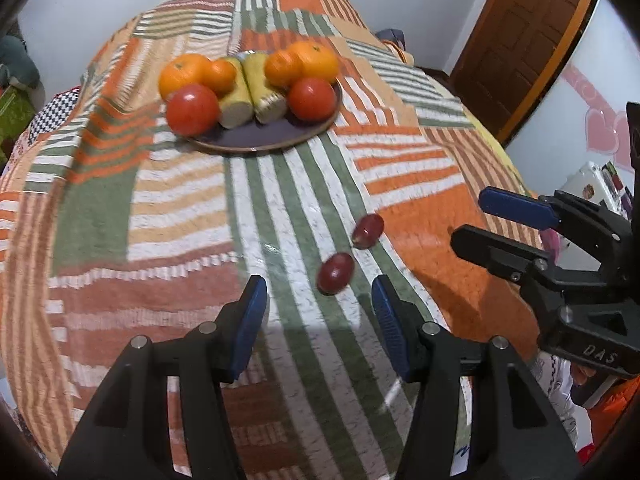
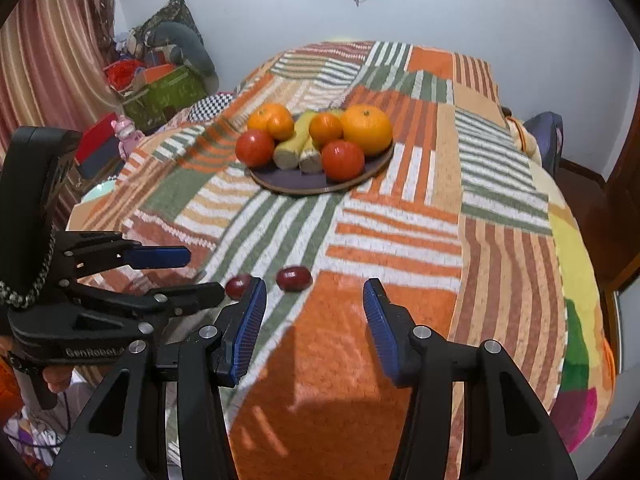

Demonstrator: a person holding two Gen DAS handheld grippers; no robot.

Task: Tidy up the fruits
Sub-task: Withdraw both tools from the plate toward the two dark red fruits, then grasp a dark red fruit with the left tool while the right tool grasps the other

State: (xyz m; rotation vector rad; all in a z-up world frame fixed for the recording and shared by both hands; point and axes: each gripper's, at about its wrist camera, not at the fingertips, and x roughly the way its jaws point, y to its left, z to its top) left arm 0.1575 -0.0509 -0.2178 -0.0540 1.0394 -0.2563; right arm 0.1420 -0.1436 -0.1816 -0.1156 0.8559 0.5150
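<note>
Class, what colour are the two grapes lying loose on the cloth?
Dark red grapes, clearest in the left wrist view.

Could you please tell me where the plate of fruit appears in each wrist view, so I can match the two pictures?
Left wrist view: the plate sits upper centre-left, on the striped cloth.
Right wrist view: the plate sits centre, above mid-height.
Shared landmark: two red grapes lie on the cloth nearer the cameras.

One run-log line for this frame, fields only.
left gripper: open, empty | right gripper: open, empty | two grapes: loose on cloth | plate: oranges, tomatoes, bananas
</note>
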